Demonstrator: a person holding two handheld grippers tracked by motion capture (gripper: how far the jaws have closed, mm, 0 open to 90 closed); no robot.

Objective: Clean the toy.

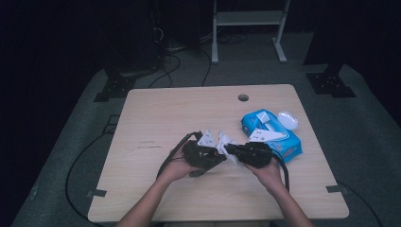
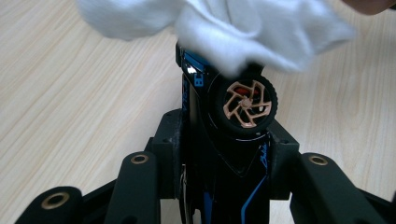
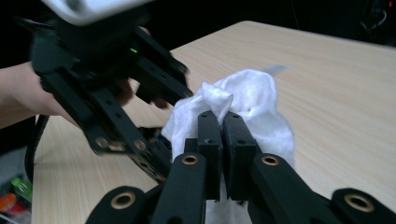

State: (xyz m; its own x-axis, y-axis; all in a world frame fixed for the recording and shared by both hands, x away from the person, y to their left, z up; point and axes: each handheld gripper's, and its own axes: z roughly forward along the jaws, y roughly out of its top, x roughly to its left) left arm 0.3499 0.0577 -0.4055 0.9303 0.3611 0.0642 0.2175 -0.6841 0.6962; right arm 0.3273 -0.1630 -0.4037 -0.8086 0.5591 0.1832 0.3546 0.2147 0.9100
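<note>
My left gripper [image 2: 226,154] is shut on a black toy car [image 2: 219,177] with blue trim and a copper-spoked wheel [image 2: 247,103]; the car stands nose-up between the jaws. A crumpled white wipe [image 2: 224,28] lies over the car's upper end. My right gripper [image 3: 219,122] is shut on that wipe [image 3: 252,98], its jaws pressed together on a fold. In the high view the left gripper [image 1: 215,157] and right gripper [image 1: 231,150] meet at mid-table, with the wipe [image 1: 224,140] bunched between them. The left gripper [image 3: 116,107] looms close in the right gripper view.
A blue pack of wet wipes [image 1: 279,142] with its white lid [image 1: 287,119] flipped back lies right of the hands. The wooden table [image 1: 165,118] has a round hole [image 1: 243,97] near its far edge. Cables trail off the left side.
</note>
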